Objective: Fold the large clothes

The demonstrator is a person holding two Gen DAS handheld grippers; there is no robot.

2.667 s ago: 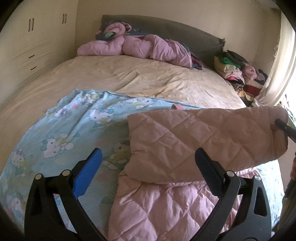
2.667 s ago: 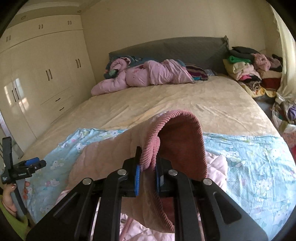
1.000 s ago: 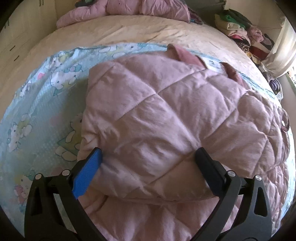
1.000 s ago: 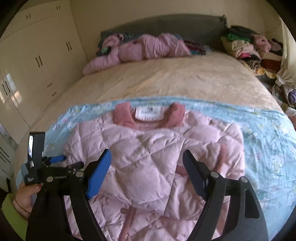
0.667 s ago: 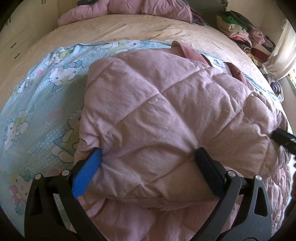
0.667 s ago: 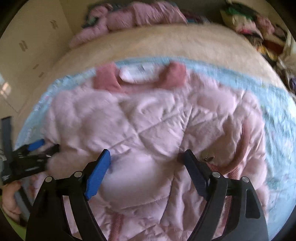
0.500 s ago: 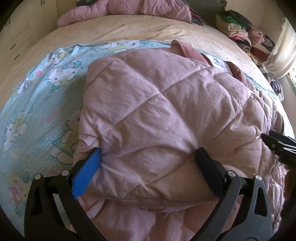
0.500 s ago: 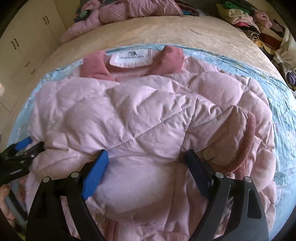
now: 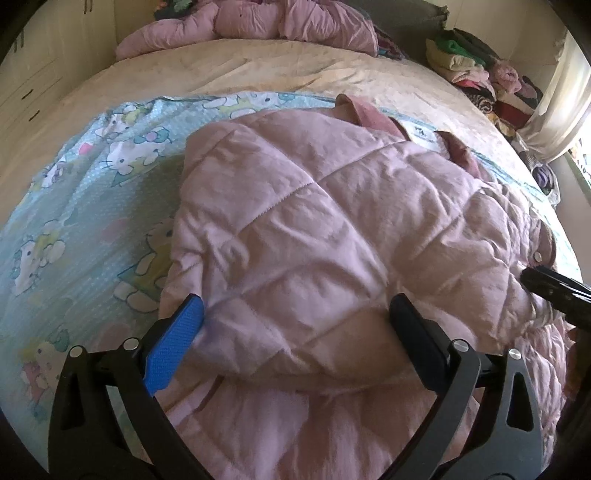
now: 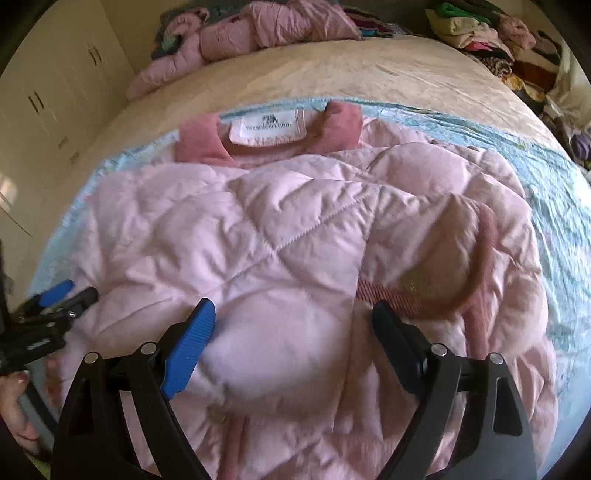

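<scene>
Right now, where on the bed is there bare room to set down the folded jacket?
Free: beige bedspread between blue printed sheet and pink bundle. Crowded: clothes pile, and the sheet under the jacket.

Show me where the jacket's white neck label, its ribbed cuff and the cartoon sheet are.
white neck label (image 10: 266, 129): right wrist view, middle of the label.
ribbed cuff (image 10: 388, 296): right wrist view, on the corded band.
cartoon sheet (image 9: 92, 206): left wrist view, bare printed part left of the jacket.
</scene>
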